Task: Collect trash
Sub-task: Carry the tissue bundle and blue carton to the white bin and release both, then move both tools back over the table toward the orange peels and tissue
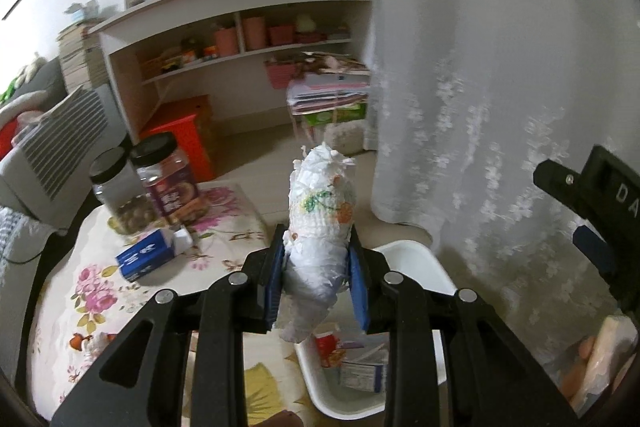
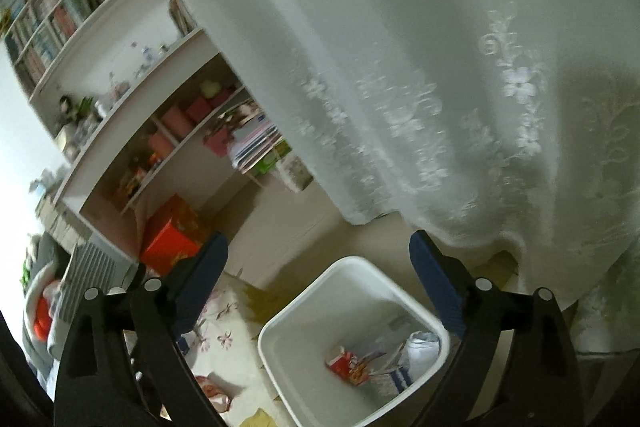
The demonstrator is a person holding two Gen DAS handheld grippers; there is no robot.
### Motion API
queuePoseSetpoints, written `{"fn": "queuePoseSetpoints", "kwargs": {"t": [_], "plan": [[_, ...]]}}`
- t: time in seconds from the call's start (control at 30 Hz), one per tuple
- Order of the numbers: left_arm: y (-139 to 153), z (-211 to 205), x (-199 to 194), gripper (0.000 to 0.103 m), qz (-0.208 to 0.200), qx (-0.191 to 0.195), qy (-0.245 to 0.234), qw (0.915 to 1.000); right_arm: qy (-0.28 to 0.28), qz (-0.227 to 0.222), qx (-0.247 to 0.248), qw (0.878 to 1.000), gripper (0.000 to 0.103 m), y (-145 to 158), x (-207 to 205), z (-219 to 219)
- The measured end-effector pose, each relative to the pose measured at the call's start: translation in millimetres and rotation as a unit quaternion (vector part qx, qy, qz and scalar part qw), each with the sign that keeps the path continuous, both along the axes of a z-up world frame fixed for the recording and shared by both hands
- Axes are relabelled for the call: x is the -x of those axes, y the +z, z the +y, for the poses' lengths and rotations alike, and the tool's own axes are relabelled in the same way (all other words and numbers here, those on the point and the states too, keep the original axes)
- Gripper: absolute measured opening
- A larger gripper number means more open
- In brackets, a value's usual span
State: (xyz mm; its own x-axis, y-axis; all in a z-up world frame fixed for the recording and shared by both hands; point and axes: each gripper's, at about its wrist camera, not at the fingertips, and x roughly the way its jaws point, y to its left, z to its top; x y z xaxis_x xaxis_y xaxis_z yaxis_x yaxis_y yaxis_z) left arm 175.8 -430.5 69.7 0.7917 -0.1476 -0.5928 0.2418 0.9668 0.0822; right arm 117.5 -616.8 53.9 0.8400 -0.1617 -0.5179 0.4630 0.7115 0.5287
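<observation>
My left gripper (image 1: 316,247) is shut on a rolled-up white diaper (image 1: 320,223) with a green and orange print, held upright above the table's right edge. A white trash bin (image 1: 416,263) stands just below and to the right of it, with a red carton (image 1: 330,349) and other packaging inside. In the right wrist view my right gripper (image 2: 316,275) is open and empty, above the same white bin (image 2: 320,307), which holds a red carton (image 2: 344,363) and wrappers. The right gripper also shows in the left wrist view at the far right (image 1: 588,203).
A floral-cloth table (image 1: 100,291) carries a blue carton (image 1: 146,255) and two black-lidded jars (image 1: 168,179). A white lace curtain (image 1: 480,67) hangs on the right. Shelves (image 1: 240,19), a red box (image 1: 180,135) and a white heater (image 1: 52,155) stand behind.
</observation>
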Motion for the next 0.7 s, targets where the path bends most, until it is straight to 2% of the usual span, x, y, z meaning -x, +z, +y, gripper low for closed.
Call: {"fn": "queuePoseSetpoints", "kwargs": {"t": [0.1, 0.2, 0.23, 0.3, 0.37, 0.4, 0.57, 0.7], "plan": [[-3.4, -19.0, 2.4, 0.031, 0.004, -0.008, -0.021, 0.9997, -0.019, -0.004, -0.007, 1.000, 0.091, -1.3, 8.0, -13.0], [-6.7, -36.1, 4.8, 0.038, 0.007, -0.016, -0.039, 0.9991, -0.033, -0.006, -0.017, 0.999, 0.093, -3.2, 13.9, -24.0], [-8.1, -42.3, 5.5, 0.045, 0.009, -0.020, -0.047, 0.9987, -0.037, -0.007, -0.019, 0.999, 0.094, -3.5, 15.3, -26.3], [-9.9, -49.1, 6.6, 0.051, 0.012, -0.025, -0.054, 0.9981, -0.045, -0.008, -0.023, 0.999, 0.096, -3.8, 17.1, -30.6], [-10.9, -55.0, 8.5, 0.063, 0.010, -0.030, -0.060, 0.9977, -0.048, -0.008, -0.023, 0.999, 0.096, -3.4, 17.3, -32.5], [-11.4, -56.8, 9.4, 0.066, 0.009, -0.032, -0.062, 0.9975, -0.050, -0.007, -0.024, 0.998, 0.096, -3.5, 17.6, -33.5], [-11.1, -55.8, 12.3, 0.071, 0.004, -0.041, -0.063, 0.9972, -0.052, -0.005, -0.027, 0.998, 0.096, -3.9, 16.5, -33.3], [-9.1, -47.5, 11.6, 0.071, -0.001, -0.041, -0.055, 0.9977, -0.052, -0.003, -0.019, 0.998, 0.096, -2.9, 15.3, -29.9]]}}
